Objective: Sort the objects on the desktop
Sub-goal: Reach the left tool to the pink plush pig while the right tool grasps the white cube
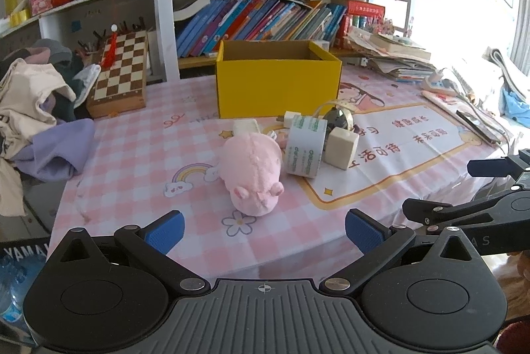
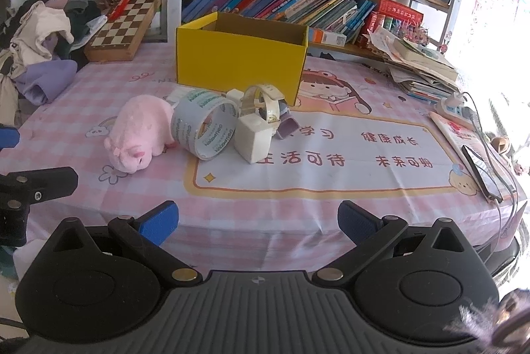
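Left gripper (image 1: 264, 231): blue-padded fingers spread wide, nothing between them, poised above near table edge. Right gripper (image 2: 257, 223): same, fingers wide apart and empty, also above near edge.

Just beyond left gripper: pink plush pig toy (image 1: 253, 170), lying on pink checked tablecloth (image 1: 132, 161), snout toward near edge. In right wrist view, same pig sits far left of gripper.

Touching pig's right side: roll of clear packing tape with green print (image 2: 207, 130), tipped on edge, hollow core facing near.

Right of tape, just beside it: cream-white square block (image 2: 254, 137), upright. Behind block: smaller tape ring, cream with pattern (image 2: 261, 103), standing on edge. Small lilac square object (image 2: 287, 125) at block's far right, partly hidden. 2 more small white pieces behind the tape roll, detail unclear.

Farther back, centre: open-topped yellow cardboard box (image 2: 240, 64), interior not visible.

Far left: wooden chessboard case (image 1: 121, 72) leaning, heap of clothing (image 1: 36, 108) beside it. Far right: stack of papers and books (image 2: 420, 65). Behind all: bookshelf packed with books (image 1: 258, 19).
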The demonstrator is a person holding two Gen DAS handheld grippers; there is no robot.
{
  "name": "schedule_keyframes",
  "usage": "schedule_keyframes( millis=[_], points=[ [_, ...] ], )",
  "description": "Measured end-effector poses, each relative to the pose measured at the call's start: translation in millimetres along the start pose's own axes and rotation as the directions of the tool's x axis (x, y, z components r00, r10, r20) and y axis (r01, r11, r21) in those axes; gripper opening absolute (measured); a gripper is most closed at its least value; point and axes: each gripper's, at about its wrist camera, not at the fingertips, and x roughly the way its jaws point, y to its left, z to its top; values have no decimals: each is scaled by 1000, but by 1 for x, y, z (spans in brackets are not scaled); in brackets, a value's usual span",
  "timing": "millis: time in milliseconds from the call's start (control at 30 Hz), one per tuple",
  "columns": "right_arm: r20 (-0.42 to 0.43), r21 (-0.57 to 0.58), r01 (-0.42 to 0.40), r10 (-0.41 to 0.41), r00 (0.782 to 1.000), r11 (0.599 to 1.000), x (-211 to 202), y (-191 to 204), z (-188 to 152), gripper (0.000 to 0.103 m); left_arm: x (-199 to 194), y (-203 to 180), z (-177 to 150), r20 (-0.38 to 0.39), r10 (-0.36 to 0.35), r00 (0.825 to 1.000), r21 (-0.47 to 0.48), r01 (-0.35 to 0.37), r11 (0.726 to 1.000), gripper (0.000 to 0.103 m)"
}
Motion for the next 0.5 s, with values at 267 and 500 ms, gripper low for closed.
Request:
schedule_keyframes(
  millis=[267, 500],
  points=[
    [12, -22, 0, 1, 1000, 1000, 0, 7, -1, 103, 2, 4, 3, 0, -28, 1000, 1, 28, 1000, 103],
    [28, -21, -9, 9, 1000, 1000, 7, 3, 2, 103, 9, -1, 6, -31, -41, 999, 33, 42, 999, 103]
  ],
)
